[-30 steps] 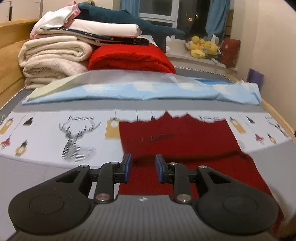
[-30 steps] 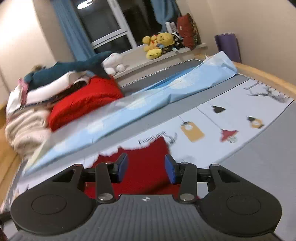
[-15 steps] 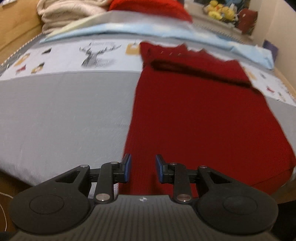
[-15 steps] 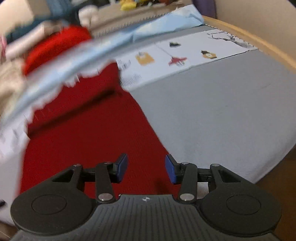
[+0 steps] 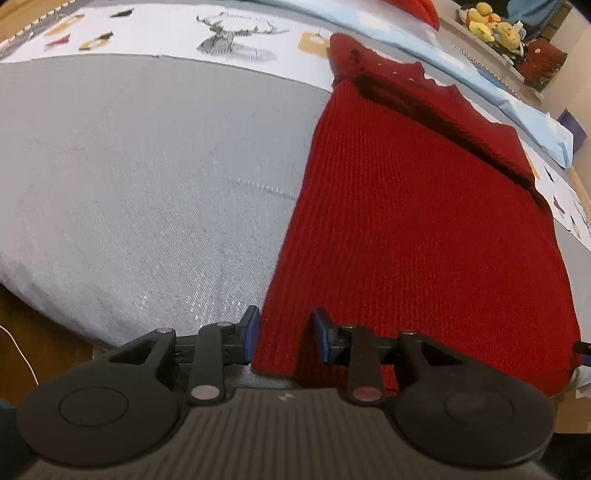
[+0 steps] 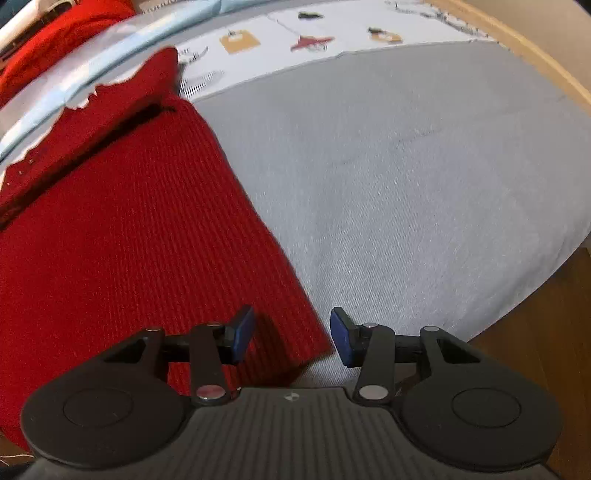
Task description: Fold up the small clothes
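My left gripper (image 5: 284,334) has its blue-padded jaws partly open and they have just been opening; the near left corner of the red ribbed knit garment (image 5: 417,229) lies between them, and I see a gap at the right pad, so nothing is gripped. My right gripper (image 6: 291,334) stands a little wider, jaws apart, with the garment's near right corner between them and not pinched.

The garment lies flat on the grey woven bed cover (image 5: 147,177), its hem at the near edge of the bed, its length running away from me. At its far end a fold or band crosses it as a dark line, with a scalloped edge beyond.

Past the grey cover lies a white printed sheet (image 5: 236,40) with a stag and small tag figures, then a pale blue cloth (image 6: 110,48). Yellow plush toys (image 5: 495,26) sit on the far sill in the left view. Wooden floor (image 6: 546,332) shows beside the bed on the right.
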A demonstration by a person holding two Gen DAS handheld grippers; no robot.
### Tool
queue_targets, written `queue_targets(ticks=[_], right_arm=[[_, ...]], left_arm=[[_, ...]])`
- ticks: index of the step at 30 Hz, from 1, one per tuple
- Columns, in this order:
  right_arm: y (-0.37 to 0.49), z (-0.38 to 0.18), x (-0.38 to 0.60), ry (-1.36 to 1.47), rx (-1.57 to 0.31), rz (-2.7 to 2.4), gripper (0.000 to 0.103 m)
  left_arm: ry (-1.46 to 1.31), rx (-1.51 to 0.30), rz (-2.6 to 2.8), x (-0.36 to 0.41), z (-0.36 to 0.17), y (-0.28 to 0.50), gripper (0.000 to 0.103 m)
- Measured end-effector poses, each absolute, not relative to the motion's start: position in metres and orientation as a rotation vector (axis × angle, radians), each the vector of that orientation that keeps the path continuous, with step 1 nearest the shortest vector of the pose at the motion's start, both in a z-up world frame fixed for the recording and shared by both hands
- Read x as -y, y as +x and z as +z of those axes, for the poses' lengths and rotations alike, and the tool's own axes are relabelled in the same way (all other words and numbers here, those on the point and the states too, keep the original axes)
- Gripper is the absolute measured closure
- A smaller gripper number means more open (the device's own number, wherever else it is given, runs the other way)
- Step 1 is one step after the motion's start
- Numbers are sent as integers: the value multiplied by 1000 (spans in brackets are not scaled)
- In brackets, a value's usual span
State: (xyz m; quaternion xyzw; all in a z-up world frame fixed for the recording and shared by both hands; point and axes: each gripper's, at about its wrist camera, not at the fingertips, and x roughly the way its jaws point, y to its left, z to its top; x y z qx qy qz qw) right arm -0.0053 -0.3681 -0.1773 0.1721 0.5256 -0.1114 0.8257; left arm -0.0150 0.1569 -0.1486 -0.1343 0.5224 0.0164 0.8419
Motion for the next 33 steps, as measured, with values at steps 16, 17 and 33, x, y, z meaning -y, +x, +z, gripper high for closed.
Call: queue_targets(ticks=[16,17,33], right_arm=[[-10,-177,364,416,-1084,-165,81],[-9,-179,363,399,-1100,-172,79],[-23,-132,362,487,-926,-34,84]], left_arm=[[-265,-1074,-37,-142,-145,-15,83],[-262,-1094,-23,-142,-150,-14,82],[-176,-879,-155,-120,-71,-26,89]])
